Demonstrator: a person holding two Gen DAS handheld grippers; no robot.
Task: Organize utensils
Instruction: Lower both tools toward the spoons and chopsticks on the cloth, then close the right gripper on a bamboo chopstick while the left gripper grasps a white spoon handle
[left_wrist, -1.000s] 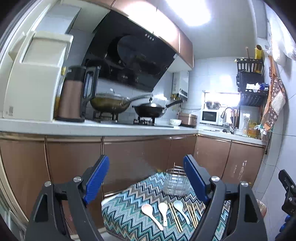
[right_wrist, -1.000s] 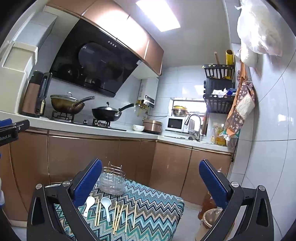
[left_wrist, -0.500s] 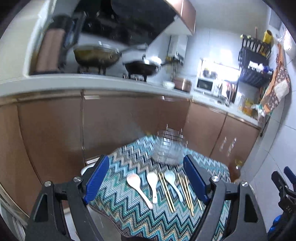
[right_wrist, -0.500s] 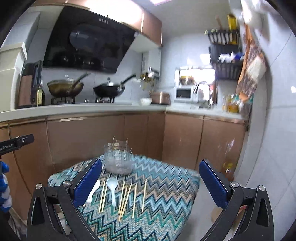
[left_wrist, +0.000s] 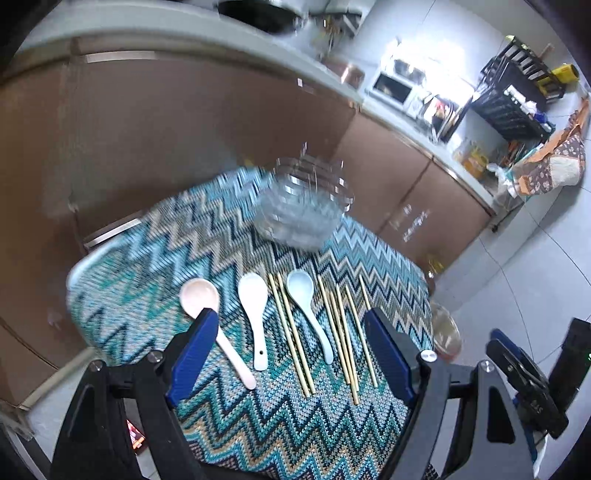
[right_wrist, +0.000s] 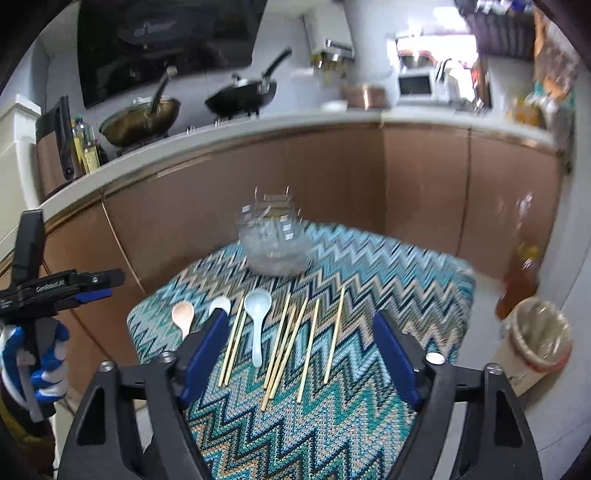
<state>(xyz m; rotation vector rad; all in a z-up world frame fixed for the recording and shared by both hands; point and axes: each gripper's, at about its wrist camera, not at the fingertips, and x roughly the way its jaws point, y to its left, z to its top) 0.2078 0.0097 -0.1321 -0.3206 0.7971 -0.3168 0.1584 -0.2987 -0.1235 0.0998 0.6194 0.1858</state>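
Zigzag-patterned cloth covers the table; on it lie 3 ceramic spoons and several bamboo chopsticks in a row, with a clear holder behind them. Left gripper hangs above with jaws apart and empty. Right gripper has just been closing partly, with nothing between its jaws.

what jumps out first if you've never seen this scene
The loud blue zigzag cloth on the small table grabs the eye, with three ceramic spoons and loose wooden chopsticks laid in a row across it. Behind them stands a clear utensil holder, blurred. Both blue-padded grippers, left and right, hover open over the row; the right's jaws have just been closing, with nothing held.
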